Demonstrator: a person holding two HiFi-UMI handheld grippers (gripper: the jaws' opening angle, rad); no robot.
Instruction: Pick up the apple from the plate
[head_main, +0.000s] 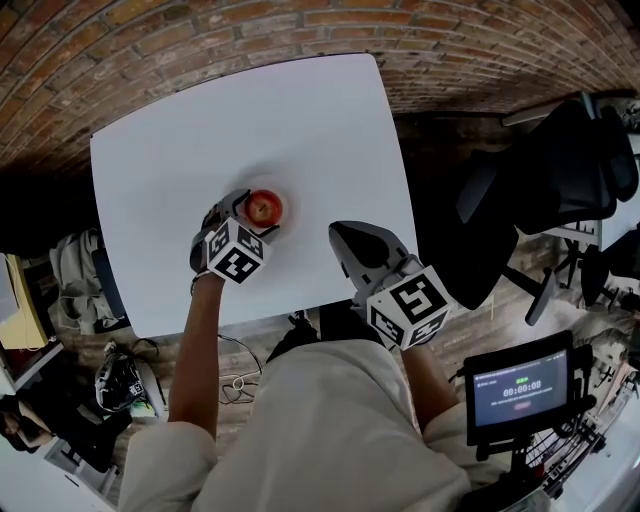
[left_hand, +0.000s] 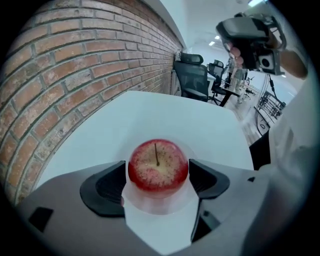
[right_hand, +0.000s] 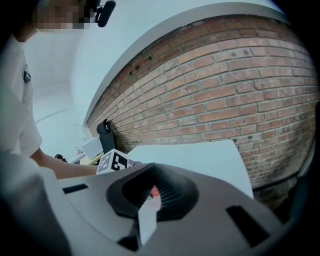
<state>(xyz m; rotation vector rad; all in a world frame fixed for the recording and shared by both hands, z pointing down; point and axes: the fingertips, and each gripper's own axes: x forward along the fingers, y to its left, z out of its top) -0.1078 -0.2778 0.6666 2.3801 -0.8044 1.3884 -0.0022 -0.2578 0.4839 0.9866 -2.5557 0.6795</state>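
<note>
A red apple (head_main: 264, 208) with a short stem stands upright on a small white plate (head_main: 283, 192) near the middle of the white table (head_main: 300, 110). My left gripper (head_main: 250, 222) points steeply down at it from the near side. In the left gripper view the apple (left_hand: 158, 165) sits between the two dark pads (left_hand: 107, 187), on the plate (left_hand: 150, 206); the jaws stand wide and do not press on it. My right gripper (head_main: 342, 236) hovers to the apple's right over the table's near edge. Its jaws (right_hand: 150, 197) are together with nothing held.
A brick wall (head_main: 200, 40) runs behind the table. A black office chair (head_main: 560, 170) stands to the right. A small screen on a stand (head_main: 520, 388) is at the lower right. Bags and clutter (head_main: 90, 290) lie on the floor at the left.
</note>
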